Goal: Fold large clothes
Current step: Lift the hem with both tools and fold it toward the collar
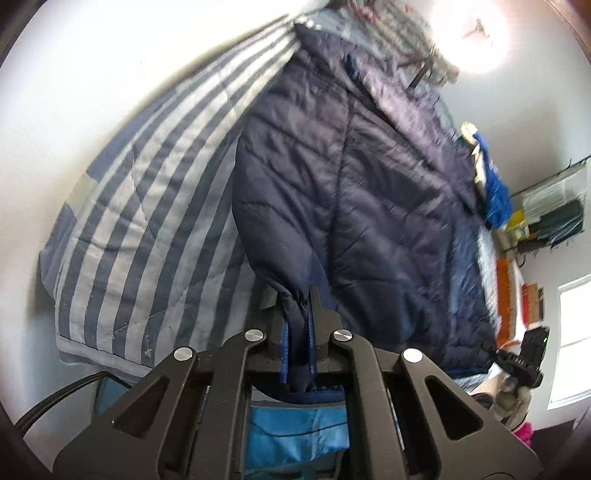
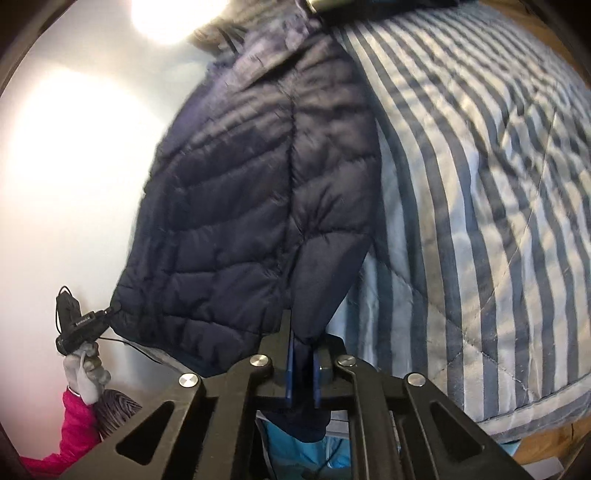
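A dark navy quilted puffer jacket [image 1: 343, 177] hangs stretched between both grippers above a striped bed. My left gripper [image 1: 298, 295] is shut on one bottom corner of the jacket, with fabric pinched between its blue pads. My right gripper [image 2: 301, 332] is shut on the other bottom corner of the jacket [image 2: 251, 199]. The right gripper shows small at the jacket's far corner in the left wrist view [image 1: 517, 360]. The left gripper shows at the far corner in the right wrist view [image 2: 79, 325], held by a gloved hand.
A blue and grey striped quilt [image 1: 140, 206] covers the bed, also in the right wrist view [image 2: 480, 192]. Bright lamp glare [image 1: 469, 33] is overhead. Shelves with clutter [image 1: 554, 206] and a window [image 1: 572, 339] are at right. A pink sleeve [image 2: 74, 424] is low left.
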